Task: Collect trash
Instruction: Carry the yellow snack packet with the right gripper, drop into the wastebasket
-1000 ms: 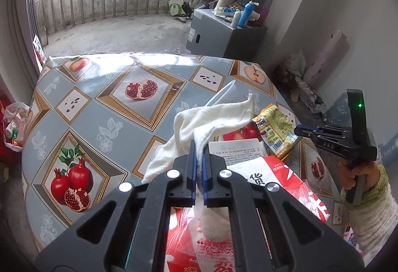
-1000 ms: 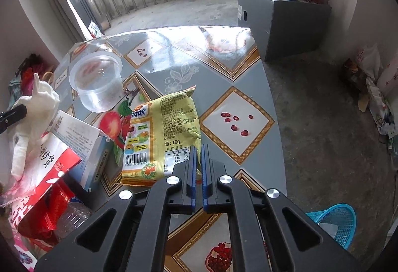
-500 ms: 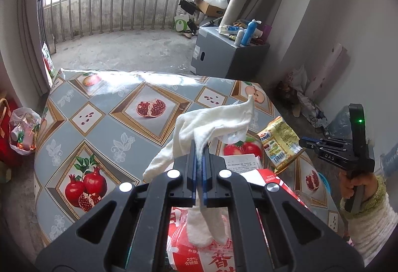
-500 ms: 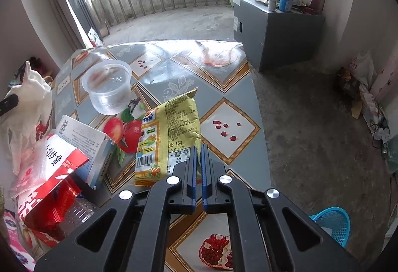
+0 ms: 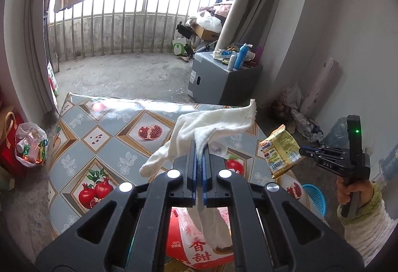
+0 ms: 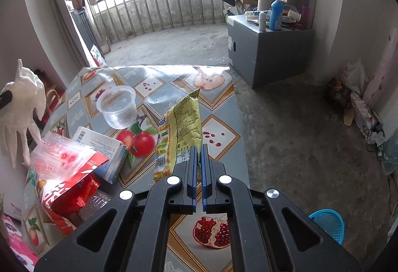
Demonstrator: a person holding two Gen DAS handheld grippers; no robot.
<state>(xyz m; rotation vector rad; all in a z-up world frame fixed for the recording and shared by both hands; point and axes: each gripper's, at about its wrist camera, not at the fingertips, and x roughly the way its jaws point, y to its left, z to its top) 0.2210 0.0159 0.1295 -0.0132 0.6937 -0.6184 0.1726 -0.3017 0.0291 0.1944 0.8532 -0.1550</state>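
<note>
My left gripper [image 5: 199, 147] is shut on a white cloth [image 5: 214, 125] and holds it high above the table; the cloth also hangs at the left edge of the right wrist view [image 6: 22, 108]. My right gripper [image 6: 198, 150] is shut on a yellow snack wrapper [image 6: 182, 127], lifted off the table; it shows at the right of the left wrist view [image 5: 279, 154] too. On the table lie a red and white plastic bag [image 6: 67, 180], a white carton [image 6: 102, 147] and a clear plastic cup [image 6: 117, 108].
The table [image 6: 219, 127] has a fruit-patterned cloth. A blue basket [image 6: 328, 224] stands on the floor to the right. A grey cabinet [image 6: 268, 48] with bottles stands behind. A trash bag [image 5: 31, 145] sits on the floor at left.
Both grippers have risen. The cloth and the yellow wrapper have been lifted clear of the table, and the table looks farther below.
</note>
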